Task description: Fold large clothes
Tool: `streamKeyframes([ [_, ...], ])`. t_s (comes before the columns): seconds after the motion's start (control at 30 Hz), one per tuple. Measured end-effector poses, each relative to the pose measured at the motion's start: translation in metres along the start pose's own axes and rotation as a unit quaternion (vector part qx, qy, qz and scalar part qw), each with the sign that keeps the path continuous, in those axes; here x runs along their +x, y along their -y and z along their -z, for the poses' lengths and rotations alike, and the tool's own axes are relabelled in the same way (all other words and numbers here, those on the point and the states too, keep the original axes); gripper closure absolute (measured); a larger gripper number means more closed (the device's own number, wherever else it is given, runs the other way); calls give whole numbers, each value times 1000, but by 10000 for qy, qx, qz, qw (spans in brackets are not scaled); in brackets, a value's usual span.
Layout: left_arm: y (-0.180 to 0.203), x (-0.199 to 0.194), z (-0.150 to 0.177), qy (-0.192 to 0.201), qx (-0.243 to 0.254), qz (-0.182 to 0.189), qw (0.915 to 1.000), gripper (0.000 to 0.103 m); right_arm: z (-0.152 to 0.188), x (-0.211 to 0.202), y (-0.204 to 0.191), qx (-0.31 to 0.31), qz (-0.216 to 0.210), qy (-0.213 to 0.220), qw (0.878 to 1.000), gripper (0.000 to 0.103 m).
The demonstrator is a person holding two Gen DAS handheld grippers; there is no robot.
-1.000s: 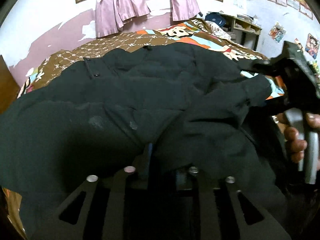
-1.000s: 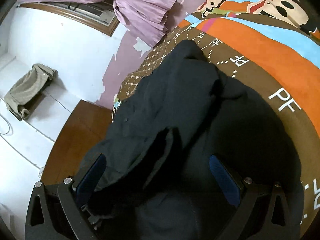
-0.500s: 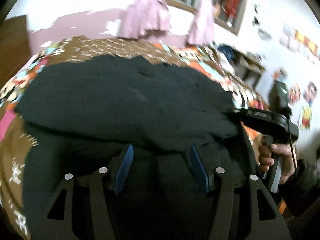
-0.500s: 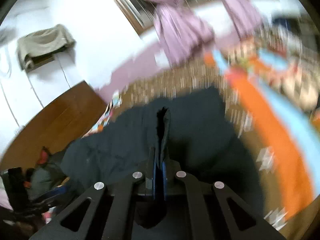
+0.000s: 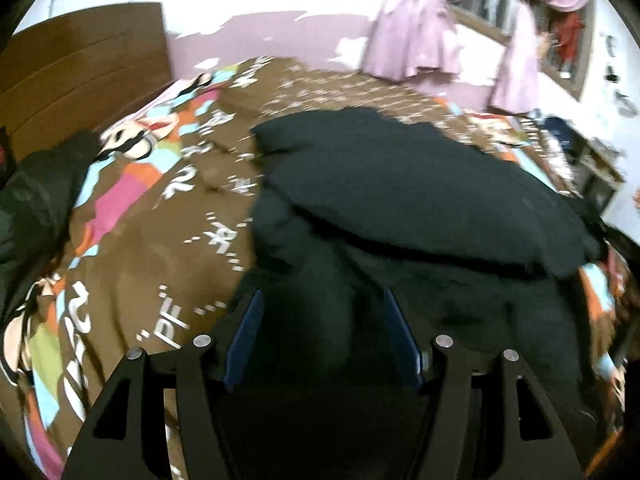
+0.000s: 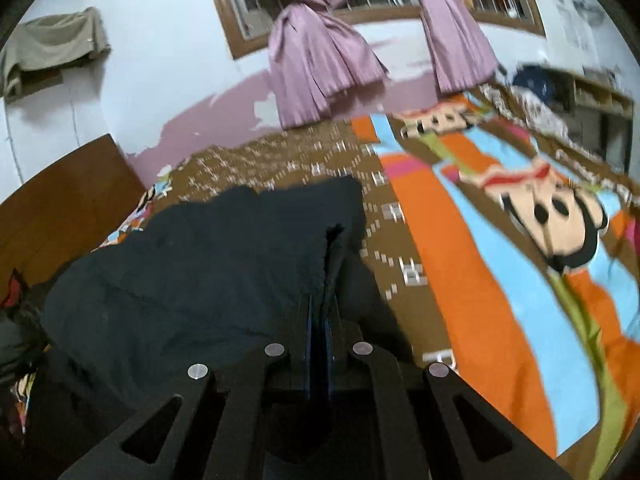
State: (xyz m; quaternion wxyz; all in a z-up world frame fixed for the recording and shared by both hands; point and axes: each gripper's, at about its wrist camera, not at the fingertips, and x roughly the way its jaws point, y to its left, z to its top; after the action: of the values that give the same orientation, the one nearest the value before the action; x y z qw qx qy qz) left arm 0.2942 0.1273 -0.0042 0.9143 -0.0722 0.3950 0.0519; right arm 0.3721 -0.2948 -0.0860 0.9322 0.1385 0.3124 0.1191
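A large black jacket (image 5: 420,196) lies spread on a bed covered by a brown cartoon-print bedspread (image 5: 152,248), one half folded over the other so that a thick upper layer sits across the far side and a lower layer runs toward the near edge. The left gripper (image 5: 322,328) hangs just above that near, lower layer with its blue-padded jaws standing apart; they have just been opening, and dark cloth shows in the gap between them, though the pads do not appear to press on it, as far as the blurred view allows. The right gripper (image 6: 319,316) is clamped tight on an edge of the jacket (image 6: 224,264), a narrow ridge of black fabric standing up between its closed fingers. From there the garment spreads away to the left, with bare bedspread (image 6: 460,272) to the right. Pink curtains (image 6: 320,68) hang at the window behind the bed.
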Motion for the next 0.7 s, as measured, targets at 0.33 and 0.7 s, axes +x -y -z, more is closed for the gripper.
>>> streamKeyframes([
  [0.33, -38, 37, -21, -150, -621, 450, 9969, 80, -38, -39, -11, -429, 453, 1020, 9928, 98],
  [0.7, -22, 3, -13, 320, -137, 4, 9994, 97, -3, 23, 5, -652, 1171, -1, 9910, 93],
])
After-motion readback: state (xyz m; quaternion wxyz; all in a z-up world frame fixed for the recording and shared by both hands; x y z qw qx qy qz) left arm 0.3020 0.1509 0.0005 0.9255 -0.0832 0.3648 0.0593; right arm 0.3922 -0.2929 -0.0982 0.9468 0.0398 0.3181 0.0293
